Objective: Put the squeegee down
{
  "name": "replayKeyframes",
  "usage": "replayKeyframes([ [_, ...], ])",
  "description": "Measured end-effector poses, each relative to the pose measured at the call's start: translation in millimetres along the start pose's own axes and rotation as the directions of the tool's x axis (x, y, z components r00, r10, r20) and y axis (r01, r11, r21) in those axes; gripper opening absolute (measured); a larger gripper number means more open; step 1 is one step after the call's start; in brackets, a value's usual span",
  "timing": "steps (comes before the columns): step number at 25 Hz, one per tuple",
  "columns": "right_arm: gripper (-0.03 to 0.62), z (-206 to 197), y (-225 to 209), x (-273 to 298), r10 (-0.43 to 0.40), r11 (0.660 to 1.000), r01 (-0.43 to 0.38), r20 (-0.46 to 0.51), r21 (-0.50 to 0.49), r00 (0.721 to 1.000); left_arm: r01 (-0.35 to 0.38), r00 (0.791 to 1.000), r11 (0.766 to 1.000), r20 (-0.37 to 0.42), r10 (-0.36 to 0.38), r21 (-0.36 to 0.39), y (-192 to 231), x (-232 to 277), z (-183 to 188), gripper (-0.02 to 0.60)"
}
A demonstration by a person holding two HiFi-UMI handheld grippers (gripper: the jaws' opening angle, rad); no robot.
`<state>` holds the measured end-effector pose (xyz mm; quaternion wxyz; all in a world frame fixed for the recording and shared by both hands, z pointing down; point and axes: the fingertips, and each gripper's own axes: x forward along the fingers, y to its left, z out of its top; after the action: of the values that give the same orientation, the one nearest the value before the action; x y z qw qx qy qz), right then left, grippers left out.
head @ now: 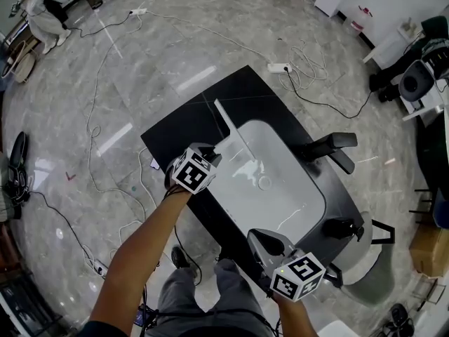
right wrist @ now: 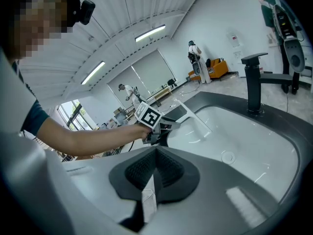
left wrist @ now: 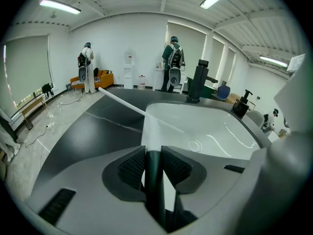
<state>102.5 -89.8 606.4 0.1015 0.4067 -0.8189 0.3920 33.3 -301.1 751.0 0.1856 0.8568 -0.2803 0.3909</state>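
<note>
Jaws of L gripper (left wrist: 154, 166) clamp dark handle of white T-shaped squeegee (left wrist: 122, 102); R gripper (right wrist: 155, 169) jaws shut, empty, idle at near edge. Step: put-down not yet done. Blade projects ahead of L jaws over left rim of white sink basin (head: 309, 188), beside black counter (head: 186, 128); contact w/ either unclear. Next, in my judgement: lower flat onto counter, then release.

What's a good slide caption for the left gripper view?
Left gripper clamps the squeegee by its dark handle, white blade out over the sink edge.
</note>
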Motion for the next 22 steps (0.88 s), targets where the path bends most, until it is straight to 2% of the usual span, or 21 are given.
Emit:
replayKeyframes([
  [10, 0.008, -1, -2, -4, -0.002, 1.0, 0.002, -0.002, 0.0, 1.0, -0.102, 0.995, 0.995, 0.021, 0.102, -0.023, 47, -2, 5, 0.11],
  [17, 0.008, -4, -5, -3, -0.005, 1.0, 0.005, -0.007, 0.004, 1.0, -0.16, 0.986, 0.987, 0.052, 0.161, -0.026, 63, -6, 7, 0.207],
  [22, 0.008, -2, -5, -3, -0.006, 1.0, 0.006, -0.006, 0.003, 1.0, -0.195, 0.979, 0.981, 0.056, 0.196, -0.026, 67, -8, 7, 0.227],
])
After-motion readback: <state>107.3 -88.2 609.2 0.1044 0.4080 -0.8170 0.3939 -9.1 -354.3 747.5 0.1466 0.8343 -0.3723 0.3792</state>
